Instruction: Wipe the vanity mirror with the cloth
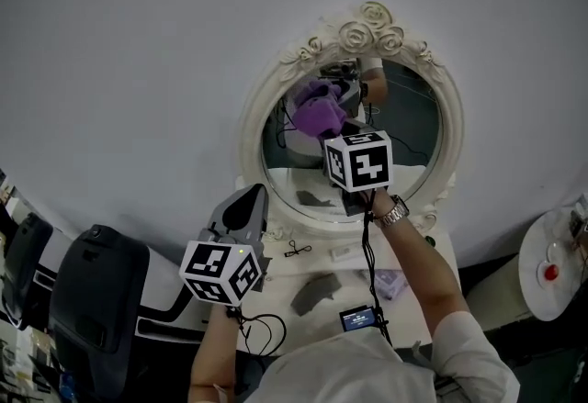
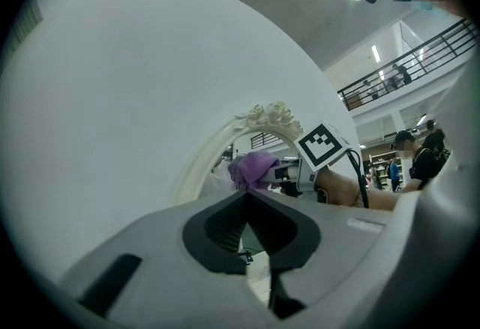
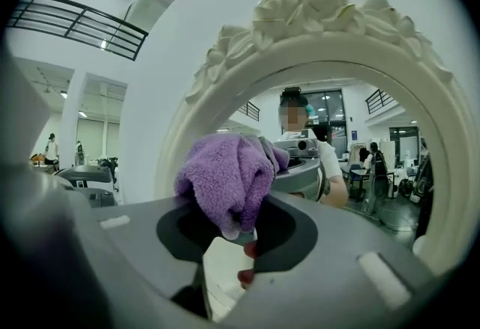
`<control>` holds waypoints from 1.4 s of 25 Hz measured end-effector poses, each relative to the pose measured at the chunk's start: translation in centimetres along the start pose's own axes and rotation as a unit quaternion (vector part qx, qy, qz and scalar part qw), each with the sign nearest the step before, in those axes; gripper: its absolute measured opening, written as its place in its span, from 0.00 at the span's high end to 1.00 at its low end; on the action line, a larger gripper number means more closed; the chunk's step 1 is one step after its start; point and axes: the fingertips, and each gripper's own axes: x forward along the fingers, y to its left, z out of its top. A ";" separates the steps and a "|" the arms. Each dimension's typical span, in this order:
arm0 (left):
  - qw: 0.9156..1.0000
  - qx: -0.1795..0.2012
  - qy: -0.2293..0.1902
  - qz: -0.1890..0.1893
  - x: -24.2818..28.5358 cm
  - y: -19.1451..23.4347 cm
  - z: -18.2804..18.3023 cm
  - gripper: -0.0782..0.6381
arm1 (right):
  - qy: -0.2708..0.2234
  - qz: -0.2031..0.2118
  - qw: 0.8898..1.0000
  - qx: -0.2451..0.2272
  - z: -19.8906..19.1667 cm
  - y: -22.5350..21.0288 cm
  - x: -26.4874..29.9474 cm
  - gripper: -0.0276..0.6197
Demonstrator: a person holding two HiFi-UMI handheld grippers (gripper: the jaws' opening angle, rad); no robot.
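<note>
Wiping step, in progress. The right claw (image 3: 237, 228) is closed on a bunched purple cloth (image 3: 225, 174), which bulges out from between its jaws. In the head view the cloth sits against the upper left of the glass of the vanity mirror (image 1: 409, 130), close to the ornate white frame. In the right gripper view the reflected claw meets the cloth directly, so the cloth is judged to be touching the glass or very nearly so.

The left claw (image 2: 248, 206) holds nothing. Its jaws meet at the tips, and it hangs low and to the left of the mirror, above the white surface (image 1: 317, 265) and well apart from the glass. It plays no part in the stroke.

Only a small patch of glass lies under the cloth, and the centre, right side and lower edge are not covered. The next move therefore calls for a sweep across or down the glass. Light, even pressure keeps the cloth flat to the mirror, and the grip must stay firm so the cloth does not slip out at the raised frame.
</note>
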 end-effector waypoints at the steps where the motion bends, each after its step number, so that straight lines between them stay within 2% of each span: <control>1: 1.000 0.000 0.002 -0.012 0.7 -0.7 -0.2 0.89 | 0.000 -0.013 1.000 0.003 -0.1 -1.3 -0.7 0.78; 7: 0.997 -0.004 0.003 -0.078 4.1 -5.3 -0.6 0.89 | -0.001 -0.091 0.996 0.024 -1.1 -9.1 -5.2 0.78; 12: 0.993 -0.006 0.003 -0.116 5.9 -8.4 -1.0 0.89 | 0.006 -0.144 0.989 0.042 -2.4 -15.0 -8.2 0.77; 18: 0.991 -0.009 0.011 -0.131 7.0 -10.0 -1.6 0.89 | 0.011 -0.196 0.978 0.073 -3.5 -20.6 -11.1 0.77; 22: 0.992 -0.009 0.011 -0.123 6.4 -9.6 -1.7 0.89 | 0.010 -0.214 0.973 0.086 -3.7 -21.4 -11.8 0.77; 24: 0.993 -0.009 0.013 -0.113 6.0 -9.0 -1.8 0.89 | 0.003 -0.203 0.975 0.087 -3.5 -19.8 -11.6 0.78; 30: 0.996 -0.011 0.016 -0.081 4.4 -6.9 -1.8 0.89 | 0.012 -0.093 0.995 0.038 -3.7 -9.7 -7.0 0.78; 33: 0.999 -0.004 0.012 -0.036 2.0 -4.4 -1.3 0.89 | 0.021 -0.026 0.999 0.028 -4.2 -3.5 -3.5 0.78; 35: 1.000 -0.007 0.011 -0.009 0.5 -2.7 -1.4 0.89 | 0.026 0.003 0.999 0.028 -4.5 -0.5 -1.7 0.78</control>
